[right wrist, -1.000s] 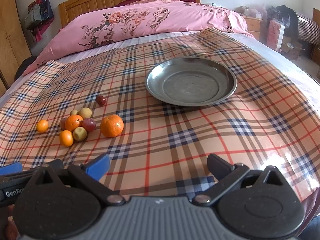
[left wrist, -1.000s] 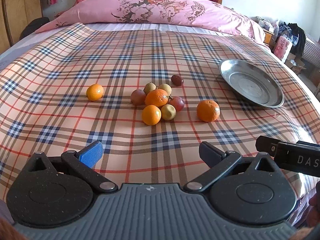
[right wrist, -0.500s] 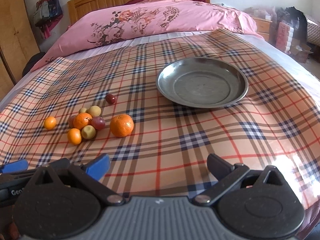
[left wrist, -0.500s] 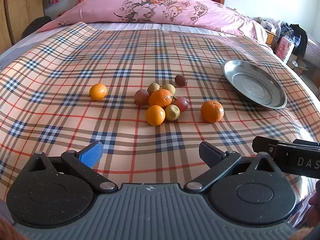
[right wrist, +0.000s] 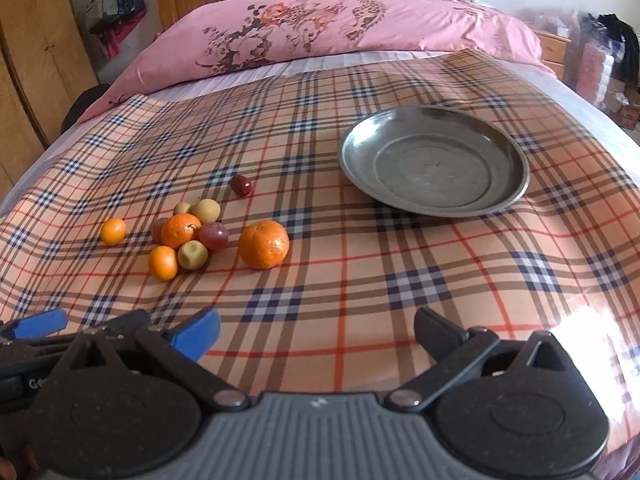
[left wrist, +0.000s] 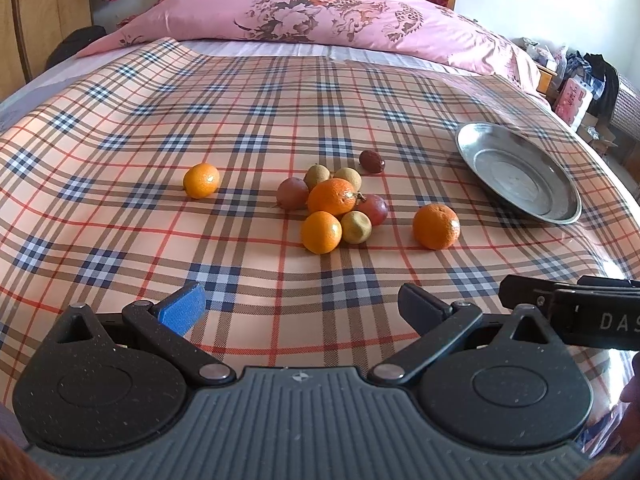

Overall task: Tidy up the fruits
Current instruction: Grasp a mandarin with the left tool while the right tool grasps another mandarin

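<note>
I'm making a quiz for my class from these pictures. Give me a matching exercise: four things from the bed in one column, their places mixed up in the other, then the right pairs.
Things
1. metal plate
2. dark red fruit
3. largest orange
4. pink pillow

Places
A. alone, between the fruit cluster and the plate
B. at the head of the bed
C. on the cloth, right of all the fruit
D. just behind the fruit cluster

Pairs: 1-C, 2-D, 3-A, 4-B

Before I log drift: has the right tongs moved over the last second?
Yes. The right tongs swung left: in its wrist view the metal plate slid right in frame and appears closer.
</note>
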`<state>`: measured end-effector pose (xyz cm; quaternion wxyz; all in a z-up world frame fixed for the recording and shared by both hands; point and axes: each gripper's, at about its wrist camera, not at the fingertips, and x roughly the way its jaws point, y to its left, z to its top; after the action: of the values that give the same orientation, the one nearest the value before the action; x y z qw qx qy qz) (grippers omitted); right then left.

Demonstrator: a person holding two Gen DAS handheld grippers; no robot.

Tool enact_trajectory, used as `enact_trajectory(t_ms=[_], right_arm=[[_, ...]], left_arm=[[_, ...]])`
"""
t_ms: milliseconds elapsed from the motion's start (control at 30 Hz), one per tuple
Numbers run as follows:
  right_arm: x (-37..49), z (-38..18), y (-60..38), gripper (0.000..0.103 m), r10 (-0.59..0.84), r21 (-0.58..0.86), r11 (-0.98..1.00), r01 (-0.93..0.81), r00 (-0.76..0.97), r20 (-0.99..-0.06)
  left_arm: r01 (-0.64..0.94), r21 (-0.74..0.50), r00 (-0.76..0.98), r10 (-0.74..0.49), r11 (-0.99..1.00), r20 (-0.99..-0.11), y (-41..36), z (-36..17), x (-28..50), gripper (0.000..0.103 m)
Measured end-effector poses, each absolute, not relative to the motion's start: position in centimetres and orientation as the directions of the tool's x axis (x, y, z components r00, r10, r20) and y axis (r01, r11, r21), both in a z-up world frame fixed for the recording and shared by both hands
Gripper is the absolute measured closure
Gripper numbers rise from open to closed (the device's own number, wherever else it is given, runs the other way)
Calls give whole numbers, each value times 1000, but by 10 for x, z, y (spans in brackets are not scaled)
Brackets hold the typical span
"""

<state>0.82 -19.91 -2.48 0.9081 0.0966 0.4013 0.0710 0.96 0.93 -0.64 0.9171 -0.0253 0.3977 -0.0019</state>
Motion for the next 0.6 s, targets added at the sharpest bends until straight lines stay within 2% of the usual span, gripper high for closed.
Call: enact_trajectory(t_ms=[600], right_arm=[[36,-15,-203,1,259,202,966,-163,636,-727]], left_arm=[[-7,-41,687,-24,999,-726,19,-29,67,0]])
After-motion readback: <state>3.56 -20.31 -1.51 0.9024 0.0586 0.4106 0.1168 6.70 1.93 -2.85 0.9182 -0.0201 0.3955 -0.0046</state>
